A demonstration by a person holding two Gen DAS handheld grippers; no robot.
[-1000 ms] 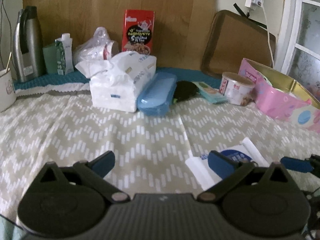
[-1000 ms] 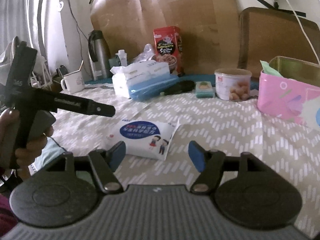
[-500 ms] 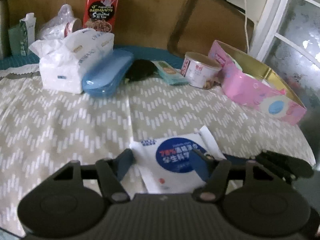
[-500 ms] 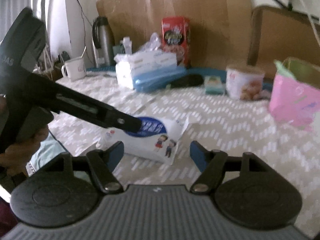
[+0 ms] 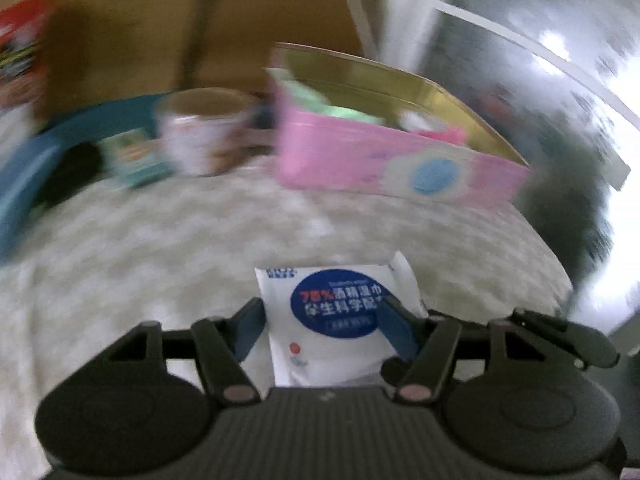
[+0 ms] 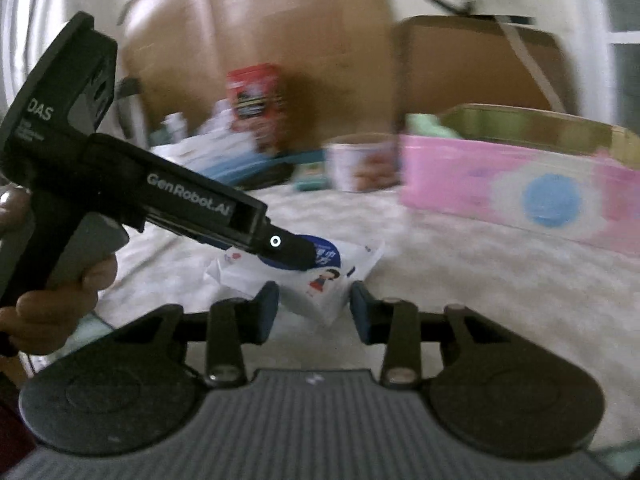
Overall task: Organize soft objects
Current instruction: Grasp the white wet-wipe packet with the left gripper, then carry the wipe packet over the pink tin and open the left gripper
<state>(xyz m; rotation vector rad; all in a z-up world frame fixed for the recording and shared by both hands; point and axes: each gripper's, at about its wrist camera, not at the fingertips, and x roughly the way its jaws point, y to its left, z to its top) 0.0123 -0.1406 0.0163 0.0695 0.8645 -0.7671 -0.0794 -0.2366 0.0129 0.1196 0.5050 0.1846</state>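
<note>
The white wipes pack (image 5: pixel 334 312) with a round blue label lies on the zigzag-patterned cloth (image 5: pixel 160 248) that covers the tabletop, near its front edge. The left gripper (image 5: pixel 324 326) has its jaws around the pack: the blue pads sit against its two sides, gripping it, after closing in from wide open. In the right wrist view the same pack (image 6: pixel 320 280) shows under the left gripper's black nose, which reaches in from the left, held by a hand (image 6: pixel 60 292) on its grey handle. The right gripper (image 6: pixel 314 312) hovers just before the pack's near corner; its jaws have just been closing, the corner lies between the pads, and whether they press on it I cannot tell.

Beyond the pack stands a pink tin (image 5: pixel 400 160) with a gold inside, open, with green and pink soft things in it. Left of it are a round tub (image 5: pixel 200 136), a small teal packet (image 5: pixel 134 158) and a blue case (image 5: pixel 24 176), all blurred. A red box (image 6: pixel 256 100) stands against the brown board (image 6: pixel 280 32) at the back.
</note>
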